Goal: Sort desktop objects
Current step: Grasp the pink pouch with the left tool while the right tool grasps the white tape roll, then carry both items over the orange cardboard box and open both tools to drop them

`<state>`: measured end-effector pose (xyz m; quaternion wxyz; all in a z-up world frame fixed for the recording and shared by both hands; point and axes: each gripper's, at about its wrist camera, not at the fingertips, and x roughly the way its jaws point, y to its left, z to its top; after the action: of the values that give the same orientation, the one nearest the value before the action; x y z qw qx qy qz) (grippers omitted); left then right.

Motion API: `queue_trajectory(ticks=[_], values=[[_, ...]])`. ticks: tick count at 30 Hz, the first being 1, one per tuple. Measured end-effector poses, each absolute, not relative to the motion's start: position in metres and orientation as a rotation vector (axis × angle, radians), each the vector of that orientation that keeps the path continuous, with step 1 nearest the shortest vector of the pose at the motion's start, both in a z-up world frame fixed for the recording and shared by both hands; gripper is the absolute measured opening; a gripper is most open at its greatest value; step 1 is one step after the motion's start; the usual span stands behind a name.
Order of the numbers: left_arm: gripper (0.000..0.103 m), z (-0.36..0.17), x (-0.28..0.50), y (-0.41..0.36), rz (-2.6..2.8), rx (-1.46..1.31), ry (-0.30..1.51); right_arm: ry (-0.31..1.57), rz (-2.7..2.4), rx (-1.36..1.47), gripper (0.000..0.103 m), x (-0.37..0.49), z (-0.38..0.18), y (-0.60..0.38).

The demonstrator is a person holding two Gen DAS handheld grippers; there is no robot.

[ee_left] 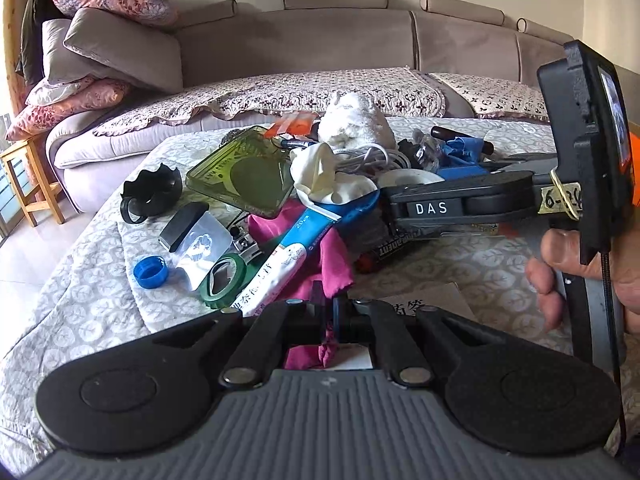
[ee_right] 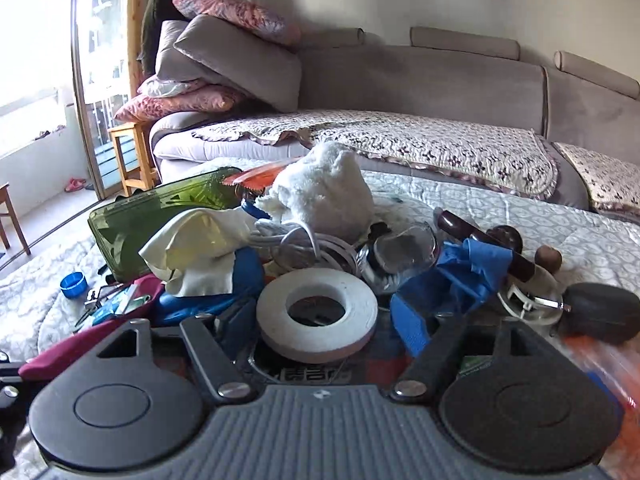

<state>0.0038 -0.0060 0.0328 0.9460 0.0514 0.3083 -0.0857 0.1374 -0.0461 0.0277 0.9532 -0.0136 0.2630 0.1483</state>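
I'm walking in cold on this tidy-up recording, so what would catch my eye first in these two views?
The heap of odds and ends piled mid-table on the quilted cover: a fluffy white towel tops it, with a green transparent box to its left. Nearest the right gripper lies a white tape roll, sitting between its open jaws. The left gripper is shut on a magenta cloth at the near edge.

Your tape roll (ee_right: 317, 314) lies before the towel (ee_right: 324, 196); tray (ee_right: 132, 220) left, sofa (ee_right: 440, 80) behind.
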Motion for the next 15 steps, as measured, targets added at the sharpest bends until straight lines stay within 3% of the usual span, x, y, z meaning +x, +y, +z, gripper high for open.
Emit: queue_trajectory(ticks=[15], values=[[0.005, 0.069, -0.020, -0.013, -0.208, 0.093, 0.456, 0.422, 0.241, 0.074, 0.063, 0.087, 0.072, -0.084]])
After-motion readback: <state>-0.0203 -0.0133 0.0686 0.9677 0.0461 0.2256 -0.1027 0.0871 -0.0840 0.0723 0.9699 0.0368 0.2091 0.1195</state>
